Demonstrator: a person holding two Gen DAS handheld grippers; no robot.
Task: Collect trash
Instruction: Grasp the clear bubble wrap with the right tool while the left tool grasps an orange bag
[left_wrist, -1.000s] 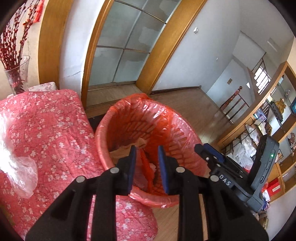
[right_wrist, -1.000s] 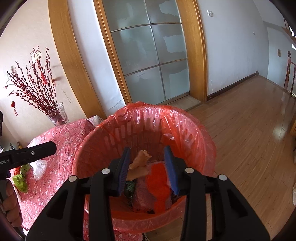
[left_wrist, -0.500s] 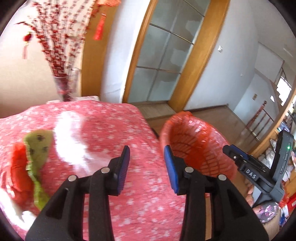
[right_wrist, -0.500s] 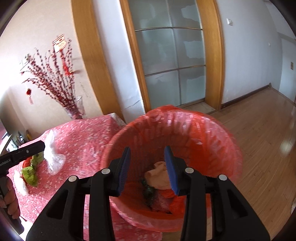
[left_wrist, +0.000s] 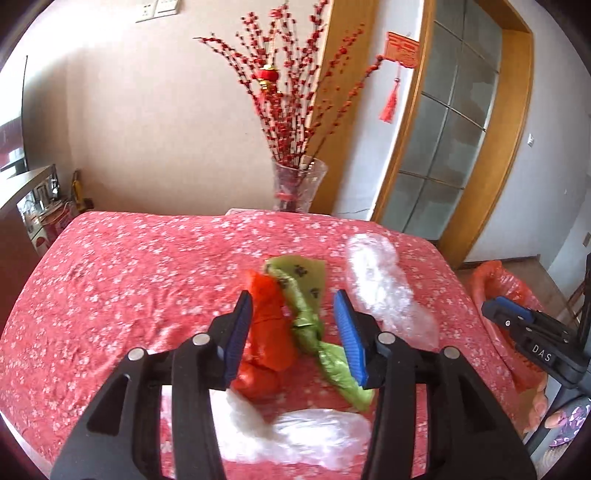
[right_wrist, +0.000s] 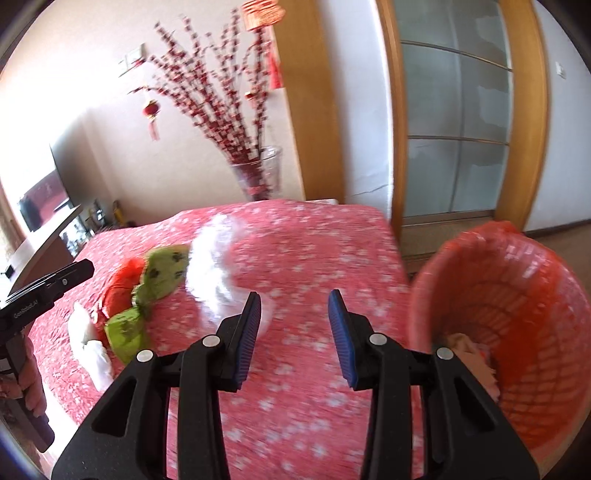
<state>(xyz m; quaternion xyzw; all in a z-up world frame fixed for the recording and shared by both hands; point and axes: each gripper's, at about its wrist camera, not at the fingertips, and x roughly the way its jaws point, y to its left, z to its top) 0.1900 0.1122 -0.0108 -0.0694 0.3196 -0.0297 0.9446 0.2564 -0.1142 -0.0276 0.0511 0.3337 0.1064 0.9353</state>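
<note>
Left claw (left_wrist: 293, 336): jaws opening, nothing pressed; red bag (left_wrist: 267, 332) and green bag (left_wrist: 306, 314) lie between and beyond its tips on the table (left_wrist: 110, 280).
Right claw (right_wrist: 293, 336): jaws apart, empty.
Clear plastic (right_wrist: 212, 273): just ahead-left of right claw.
Trash basket (right_wrist: 517, 332): right of right claw, beside table.

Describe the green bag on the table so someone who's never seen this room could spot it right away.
Find the table with the red floral cloth in front of the vase of red branches. Near its middle lies a cluster of crumpled plastic. The green bag is the twisted lime one with small dark prints, lying between an orange-red bag and clear plastic.
</note>
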